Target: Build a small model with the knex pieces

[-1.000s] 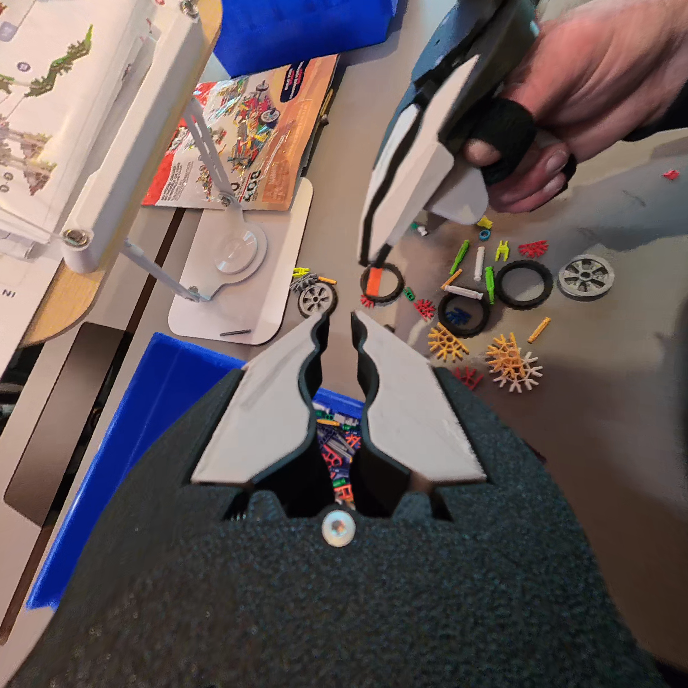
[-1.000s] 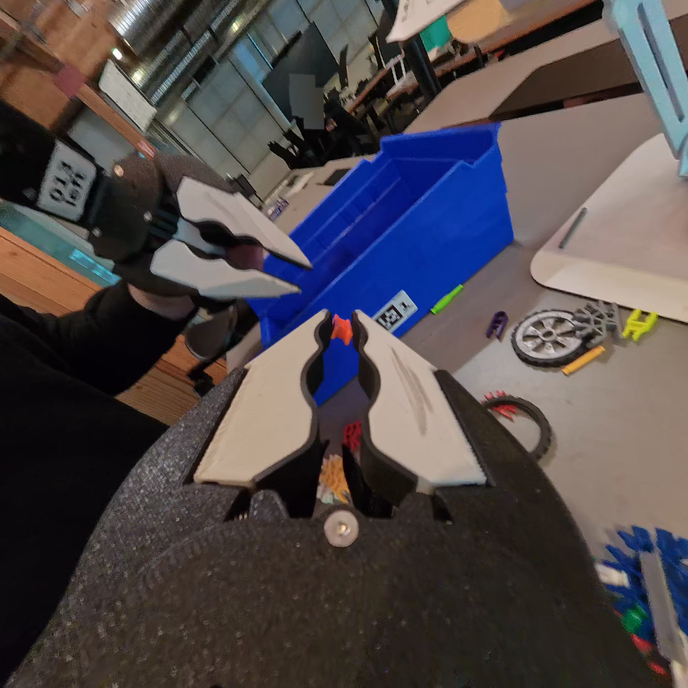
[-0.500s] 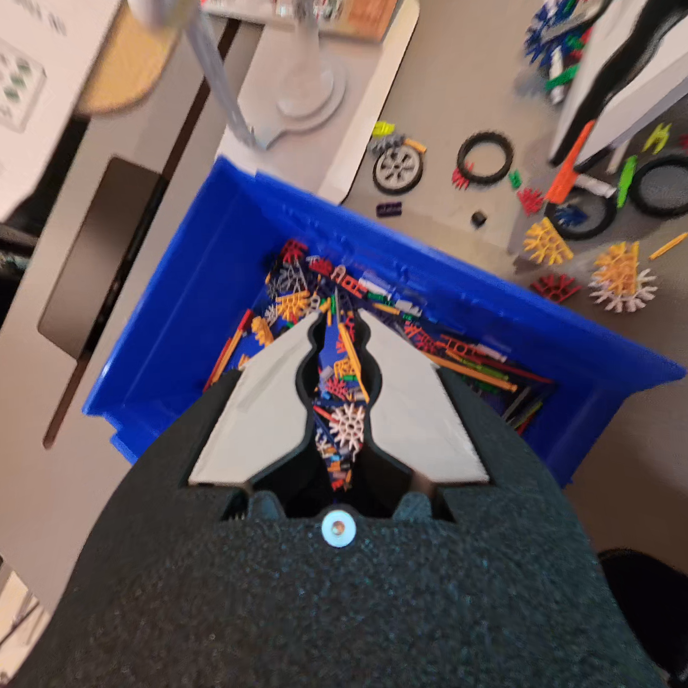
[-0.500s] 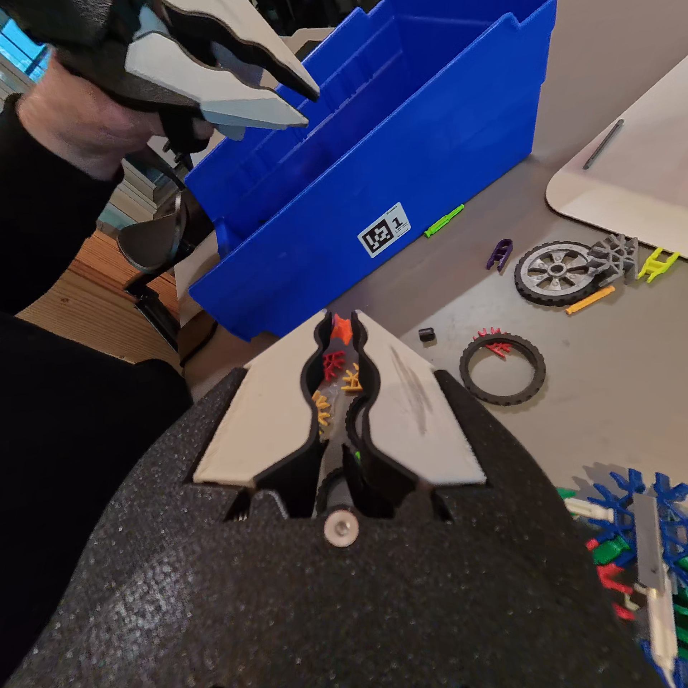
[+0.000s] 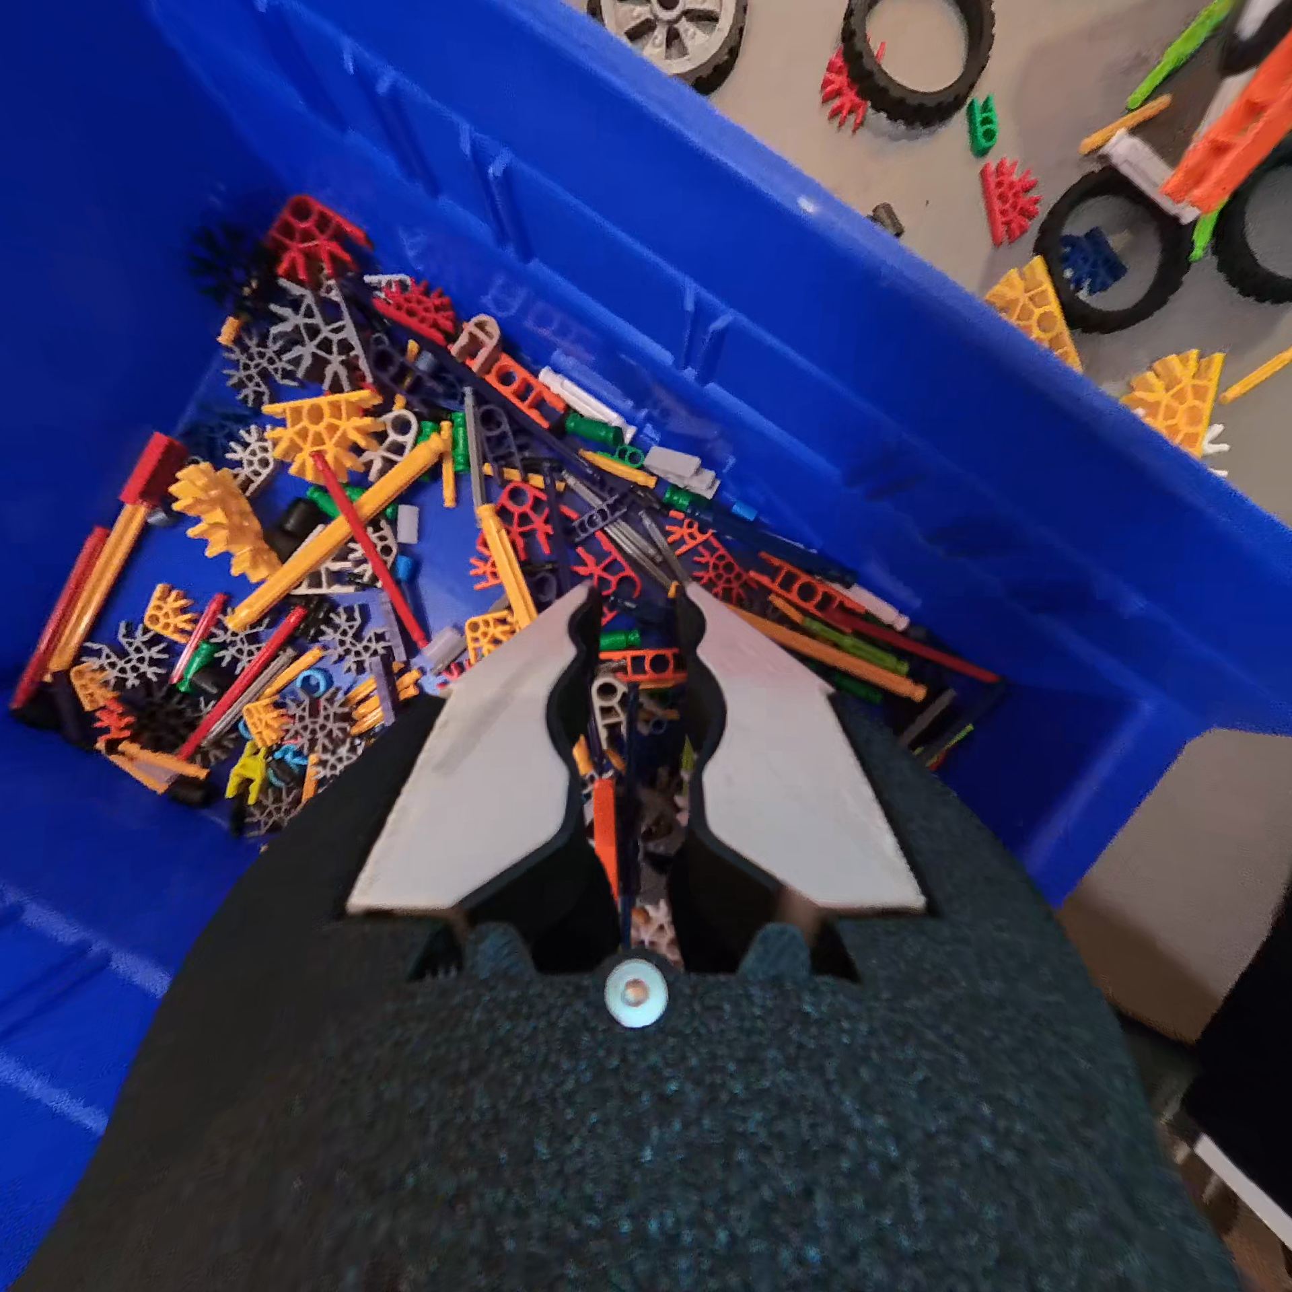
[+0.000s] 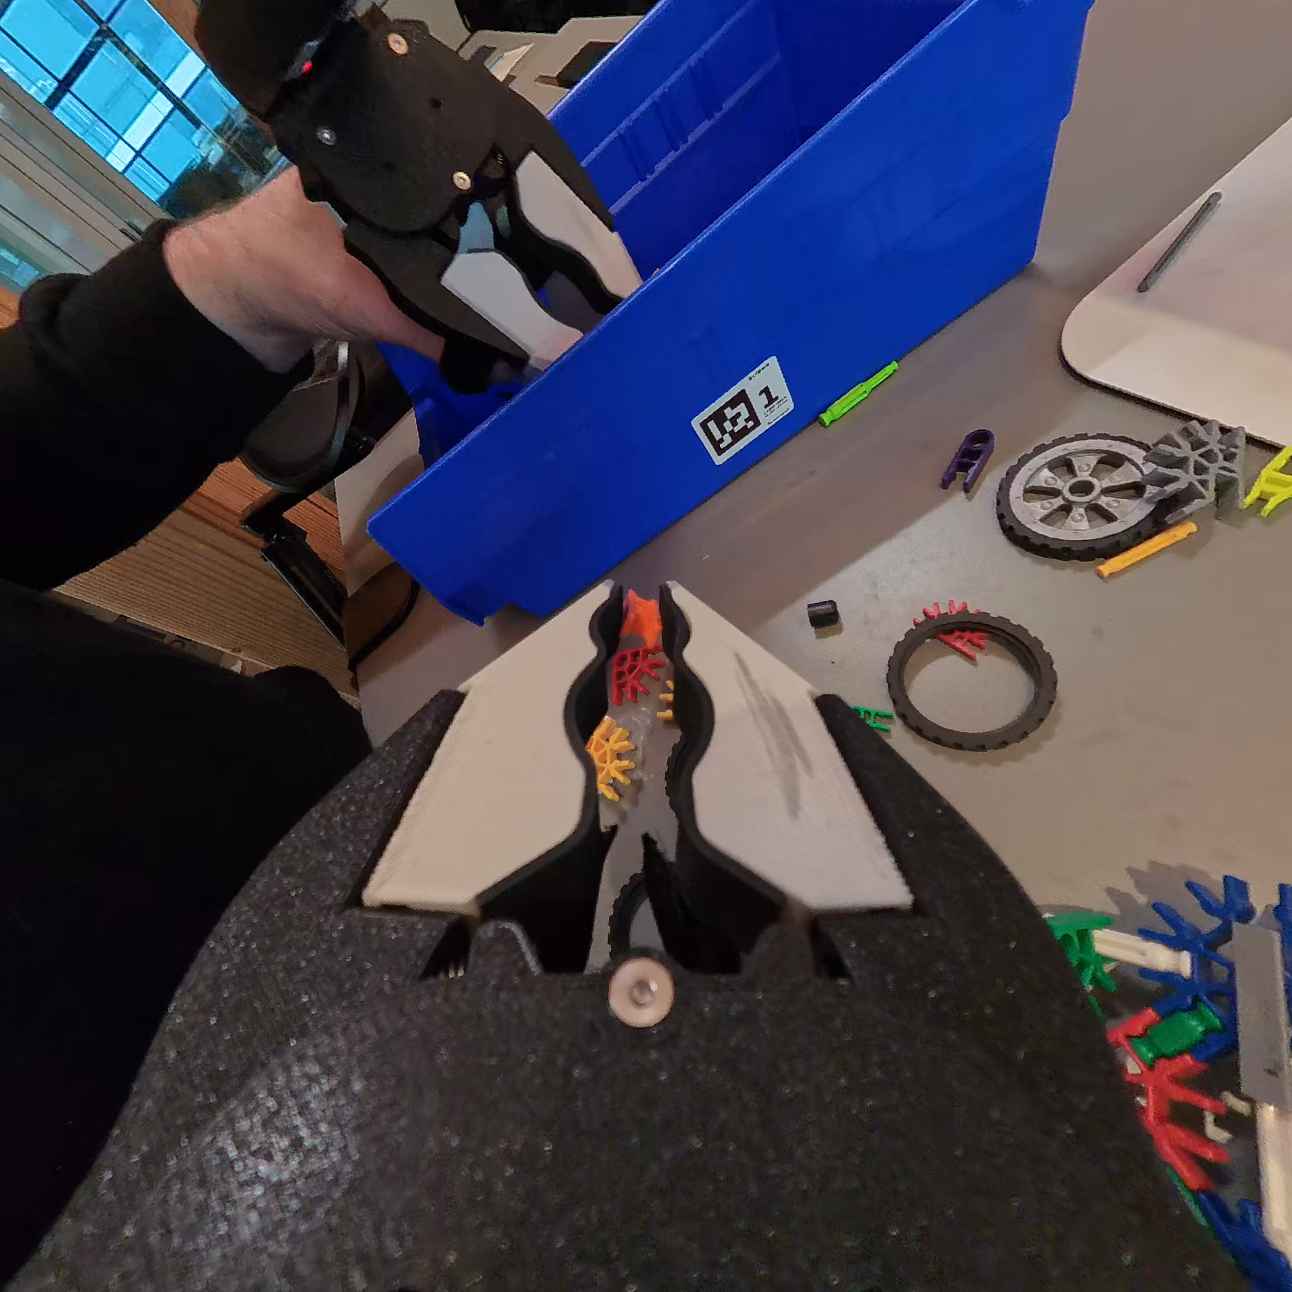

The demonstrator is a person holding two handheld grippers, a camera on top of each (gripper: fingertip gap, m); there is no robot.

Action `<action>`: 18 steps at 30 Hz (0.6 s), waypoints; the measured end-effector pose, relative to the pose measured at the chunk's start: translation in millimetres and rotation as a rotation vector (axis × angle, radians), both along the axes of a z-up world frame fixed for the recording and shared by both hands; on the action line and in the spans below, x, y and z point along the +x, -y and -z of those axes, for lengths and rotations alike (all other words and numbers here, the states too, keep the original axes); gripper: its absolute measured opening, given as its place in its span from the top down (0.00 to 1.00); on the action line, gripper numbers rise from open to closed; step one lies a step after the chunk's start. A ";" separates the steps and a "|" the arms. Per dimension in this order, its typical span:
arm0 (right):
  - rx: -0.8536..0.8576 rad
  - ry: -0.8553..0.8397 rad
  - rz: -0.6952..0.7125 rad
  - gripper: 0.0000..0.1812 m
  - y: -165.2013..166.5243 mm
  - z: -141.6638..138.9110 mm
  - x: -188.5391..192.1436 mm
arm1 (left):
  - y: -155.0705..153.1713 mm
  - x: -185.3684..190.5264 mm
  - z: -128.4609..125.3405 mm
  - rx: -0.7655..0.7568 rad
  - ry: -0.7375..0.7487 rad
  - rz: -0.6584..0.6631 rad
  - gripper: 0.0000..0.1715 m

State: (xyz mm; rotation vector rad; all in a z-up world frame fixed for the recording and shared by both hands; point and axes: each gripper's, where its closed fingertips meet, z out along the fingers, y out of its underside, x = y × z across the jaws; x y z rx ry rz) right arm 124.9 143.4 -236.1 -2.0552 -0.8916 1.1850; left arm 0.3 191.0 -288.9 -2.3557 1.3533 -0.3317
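Left wrist view: left gripper (image 5: 633, 601) gapes over blue bin (image 5: 769, 293); right gripper (image 6: 640, 594) seemingly pinches orange piece (image 6: 640, 619).

We are in what looks like a workshop or lab space. A deep blue plastic storage bin (image 6: 804, 314) carrying a white coded sticker (image 6: 743, 411) sits on a smooth grey worktable (image 6: 1118, 699). Loose colourful plastic construction-toy rods and connectors (image 5: 391, 503) fill the bin. Behind it we see tall glass windows (image 6: 91, 91) and pale wooden slatted flooring (image 6: 210, 580).
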 end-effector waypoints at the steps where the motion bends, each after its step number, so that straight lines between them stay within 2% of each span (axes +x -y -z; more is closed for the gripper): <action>1: 0.000 -0.001 0.001 0.94 0.0 -0.1 0.2 | -1.4 0.9 3.9 -0.006 -0.007 -0.008 0.89; 4: 0.001 -0.006 0.009 0.94 -0.3 -0.7 1.9 | -5.2 -2.1 15.5 -0.042 -0.028 -0.064 0.89; 8: -0.002 -0.011 0.020 0.94 -1.1 -0.3 5.9 | -13.9 -7.7 15.1 -0.053 -0.013 -0.128 0.90; 18: -0.003 -0.022 0.019 0.94 -4.2 -0.1 5.0 | -23.1 -11.3 16.5 0.000 -0.056 -0.133 0.87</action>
